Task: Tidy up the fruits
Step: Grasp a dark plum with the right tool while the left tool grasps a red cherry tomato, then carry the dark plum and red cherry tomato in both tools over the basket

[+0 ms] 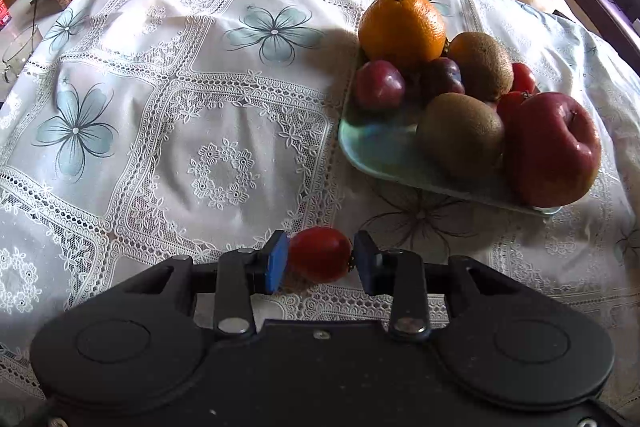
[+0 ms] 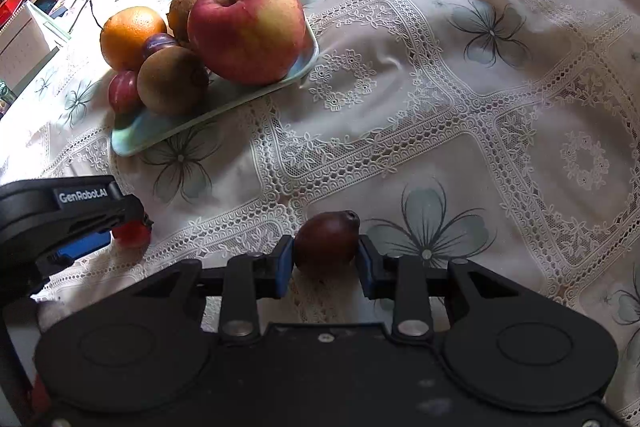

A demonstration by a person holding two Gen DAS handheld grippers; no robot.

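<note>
Both grippers loaded. Left gripper pinches a red tomato between its blue pads; right gripper pinches a dark plum. Each fruit sits low over the tablecloth, near the tray, presumably bound there. Left gripper housing reads "GenRobot.AI".

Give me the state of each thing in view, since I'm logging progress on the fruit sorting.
Left gripper: shut on small red tomato.
Right gripper: shut on dark red plum.
Pale green rectangular tray: loaded with fruit, near corner bare.
Big red apple: upright on tray.
Orange: on tray, stem up.
</note>
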